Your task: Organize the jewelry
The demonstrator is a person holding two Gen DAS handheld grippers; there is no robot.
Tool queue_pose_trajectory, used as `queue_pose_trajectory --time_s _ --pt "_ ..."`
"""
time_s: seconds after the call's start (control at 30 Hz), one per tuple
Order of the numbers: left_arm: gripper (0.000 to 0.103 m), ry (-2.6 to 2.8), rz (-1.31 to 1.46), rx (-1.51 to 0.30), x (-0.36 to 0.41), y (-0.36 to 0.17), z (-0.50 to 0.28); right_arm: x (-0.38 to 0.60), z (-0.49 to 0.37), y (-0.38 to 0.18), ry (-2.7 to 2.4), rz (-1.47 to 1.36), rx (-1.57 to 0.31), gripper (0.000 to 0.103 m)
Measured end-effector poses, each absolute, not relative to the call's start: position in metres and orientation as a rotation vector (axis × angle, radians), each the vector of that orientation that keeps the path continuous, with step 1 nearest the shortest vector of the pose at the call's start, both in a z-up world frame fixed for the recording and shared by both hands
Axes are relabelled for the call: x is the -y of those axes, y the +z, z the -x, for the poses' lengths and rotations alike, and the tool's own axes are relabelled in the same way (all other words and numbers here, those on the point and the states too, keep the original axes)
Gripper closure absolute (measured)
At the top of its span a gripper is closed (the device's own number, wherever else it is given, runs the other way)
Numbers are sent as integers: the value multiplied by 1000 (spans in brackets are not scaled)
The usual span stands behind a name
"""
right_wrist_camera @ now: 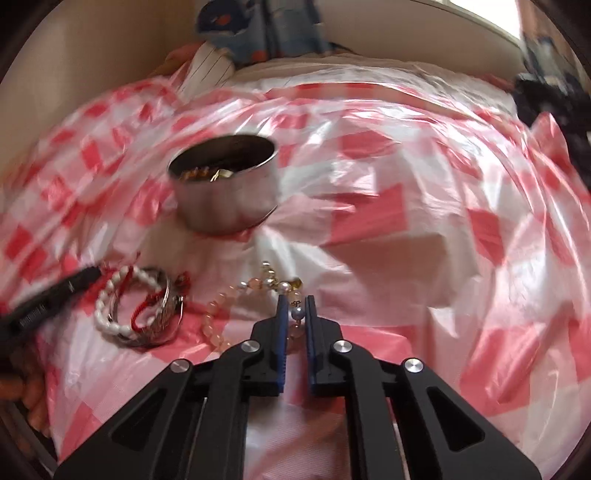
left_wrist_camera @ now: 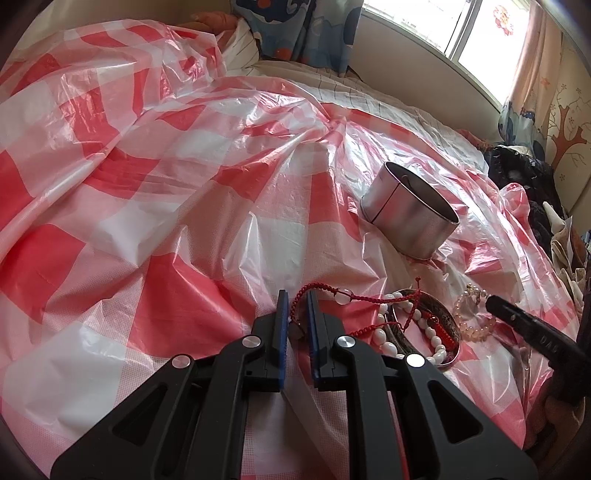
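My left gripper is shut on a red cord bracelet that carries a clear white bead. The cord trails right over a pile: a white bead bracelet and a metal bangle. A pink bead bracelet lies just right of them. In the right wrist view my right gripper is shut on that pink bead bracelet, with a grey pearl between the pads. An open round metal tin stands beyond the pile and has some gold-coloured pieces inside.
Everything lies on a crumpled red-and-white checked plastic sheet spread over a bed. Dark clothes are heaped at the right edge. A window and patterned curtains are behind. The tin leans on a fold.
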State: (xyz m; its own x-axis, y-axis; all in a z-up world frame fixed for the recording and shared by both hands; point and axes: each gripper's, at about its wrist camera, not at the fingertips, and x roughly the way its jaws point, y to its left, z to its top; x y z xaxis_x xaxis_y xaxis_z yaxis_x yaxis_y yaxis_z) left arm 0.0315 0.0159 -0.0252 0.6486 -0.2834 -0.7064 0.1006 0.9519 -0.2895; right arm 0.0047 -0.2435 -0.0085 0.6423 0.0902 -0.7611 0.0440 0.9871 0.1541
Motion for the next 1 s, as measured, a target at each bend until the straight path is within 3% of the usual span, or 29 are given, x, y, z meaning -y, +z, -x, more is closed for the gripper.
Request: queue_pose_trajectory --time_s 0.47,1.0 --pt "94 -240 163 -785 -6 -15 -21 265 0 8 163 -440 -724 95" --pt "94 -236 57 -754 9 -5 -15 256 0 9 218 -443 -702 95"
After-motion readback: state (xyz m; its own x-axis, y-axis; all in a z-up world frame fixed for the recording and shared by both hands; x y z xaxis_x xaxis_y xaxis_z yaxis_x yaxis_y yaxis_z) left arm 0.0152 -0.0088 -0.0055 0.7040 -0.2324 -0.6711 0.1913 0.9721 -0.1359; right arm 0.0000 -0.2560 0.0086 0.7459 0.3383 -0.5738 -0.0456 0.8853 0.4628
